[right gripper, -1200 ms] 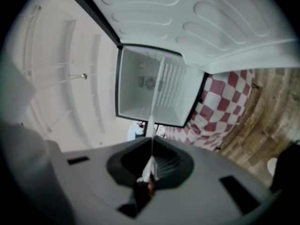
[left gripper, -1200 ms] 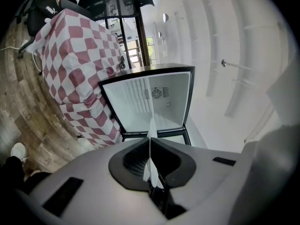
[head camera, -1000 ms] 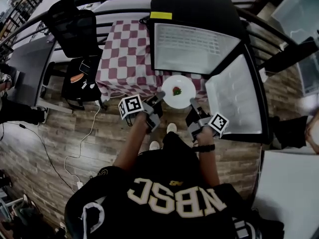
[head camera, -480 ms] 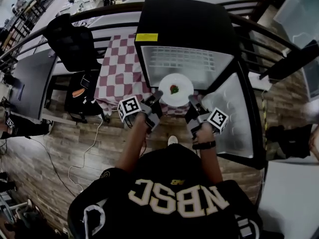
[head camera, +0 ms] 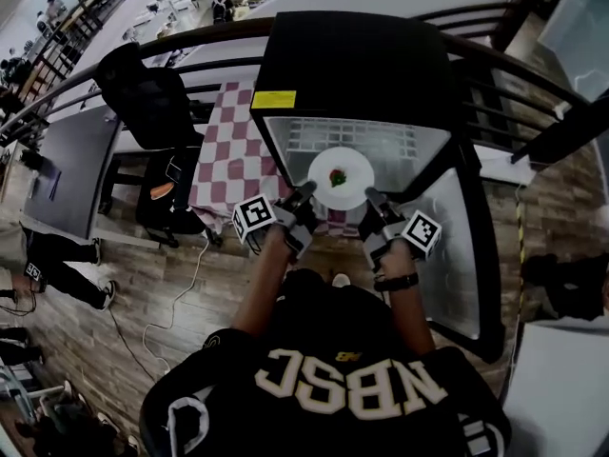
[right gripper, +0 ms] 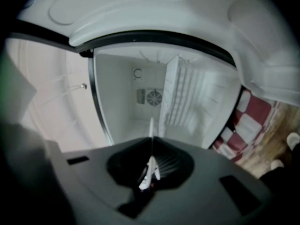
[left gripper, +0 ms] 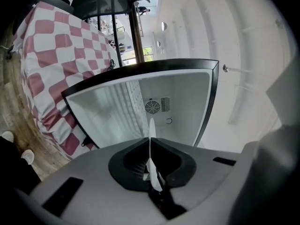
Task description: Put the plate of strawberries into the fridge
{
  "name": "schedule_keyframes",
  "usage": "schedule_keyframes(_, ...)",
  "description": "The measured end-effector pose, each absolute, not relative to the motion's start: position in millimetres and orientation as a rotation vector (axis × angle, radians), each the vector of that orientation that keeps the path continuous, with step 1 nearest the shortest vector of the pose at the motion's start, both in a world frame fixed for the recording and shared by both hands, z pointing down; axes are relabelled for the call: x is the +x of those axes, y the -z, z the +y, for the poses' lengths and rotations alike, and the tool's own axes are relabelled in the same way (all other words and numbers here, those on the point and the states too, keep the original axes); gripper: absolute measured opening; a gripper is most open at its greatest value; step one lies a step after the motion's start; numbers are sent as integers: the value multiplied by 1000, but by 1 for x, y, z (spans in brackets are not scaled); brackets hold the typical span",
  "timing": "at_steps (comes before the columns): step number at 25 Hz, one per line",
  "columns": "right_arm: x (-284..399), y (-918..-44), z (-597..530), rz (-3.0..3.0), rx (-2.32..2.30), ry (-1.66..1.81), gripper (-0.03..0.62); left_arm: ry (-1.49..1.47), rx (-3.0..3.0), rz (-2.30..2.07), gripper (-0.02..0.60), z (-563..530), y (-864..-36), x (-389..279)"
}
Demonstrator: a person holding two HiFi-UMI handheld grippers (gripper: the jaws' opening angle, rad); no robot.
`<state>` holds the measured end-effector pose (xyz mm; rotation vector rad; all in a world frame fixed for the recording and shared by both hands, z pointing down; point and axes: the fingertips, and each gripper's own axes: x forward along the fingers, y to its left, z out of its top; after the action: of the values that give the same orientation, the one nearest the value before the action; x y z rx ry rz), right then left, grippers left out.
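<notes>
Plate [head camera: 354, 187], rim pinched by your left gripper [head camera: 308, 192] and right gripper [head camera: 370, 196], has the open fridge [head camera: 352, 65] straight ahead.

Black jersey [head camera: 333, 388] (short-sleeved), cream block lettering; dark band [head camera: 391, 282] on right wrist; left claw [head camera: 308, 192], right claw [head camera: 370, 196] grey, marker cubes.

White plate [head camera: 354, 185], red strawberries [head camera: 338, 175] with green leaves, black fridge [head camera: 352, 55] with white interior, yellow label [head camera: 273, 99] on fridge top, red-and-white checked tablecloth [head camera: 228, 150], brown wood-plank floor [head camera: 162, 293], black chair [head camera: 143, 89], black shirt [head camera: 314, 350] with cream lettering.
</notes>
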<state>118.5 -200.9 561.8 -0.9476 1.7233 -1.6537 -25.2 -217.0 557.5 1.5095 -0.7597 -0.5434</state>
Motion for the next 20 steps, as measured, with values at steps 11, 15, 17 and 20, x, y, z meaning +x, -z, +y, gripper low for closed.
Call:
schedule_keyframes(11,118,-560,-242,1631,-1011,1609,26,518,1493,-726,25,-265,-555,-26)
schedule_keyframes(15,120,-572,-247,1590,-1030,1617,26,503,1485,-717,25,-270,-568,-24)
schedule_keyframes(17,119,-573,-251,1585,-1036,1617,26,506,1480,-717,25,-273,-570,-26)
schedule_keyframes(20,116,-568,-258,1603,-1048,1599,26,503,1501,-722,25,-280,-566,-30)
